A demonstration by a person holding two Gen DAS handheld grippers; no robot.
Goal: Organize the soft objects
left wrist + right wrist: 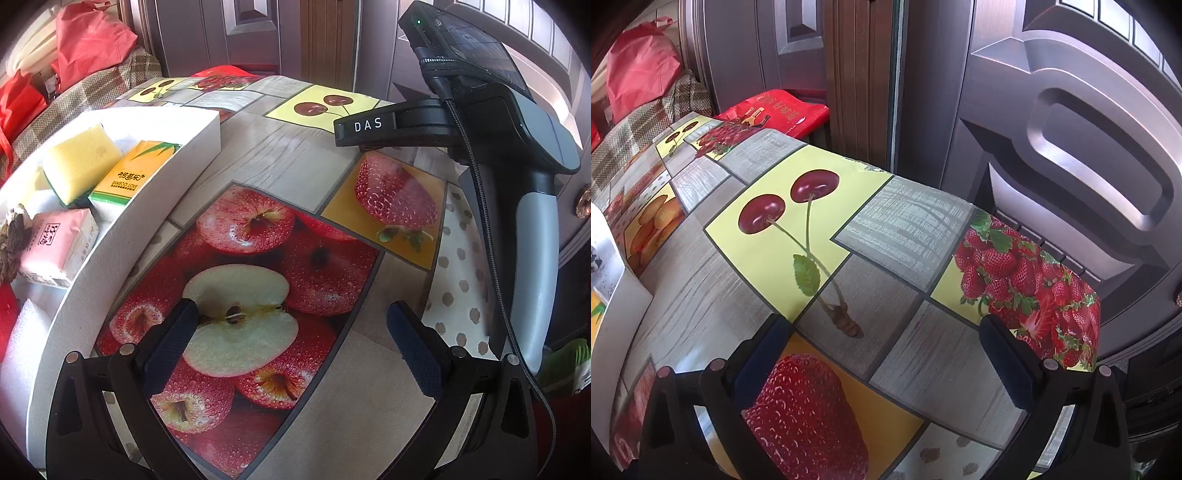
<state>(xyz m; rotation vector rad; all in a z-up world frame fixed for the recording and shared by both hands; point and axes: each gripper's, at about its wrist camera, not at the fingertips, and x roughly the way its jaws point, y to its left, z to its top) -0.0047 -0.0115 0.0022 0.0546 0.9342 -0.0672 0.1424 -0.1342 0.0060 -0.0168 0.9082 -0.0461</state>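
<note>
- I see the worktop (306,173) under a fruit-print cloth, with apples, cherries and strawberries across it.
- A white tray (110,236) sits on the left part of the worktop in my left view; only its corner (624,295) shows in my right view.
- Inside the tray lie the soft things: a yellow sponge (79,160) toward the far end, an orange tissue pack (131,171) just beside it against the near wall, and a pink tissue pack (59,245) nearer me.
- A piece of white foam (26,332) lies at the tray's near end, partly cut off by the edge of the view.
- My left claw (291,350) hangs over the printed apples, its fingers spread wide with nothing between them.
- My right claw (882,354) hangs over the printed strawberry and cherries, likewise spread wide and empty; its handle (532,236) shows in my left view.
- Both claws are well apart from the tray's contents.
</note>
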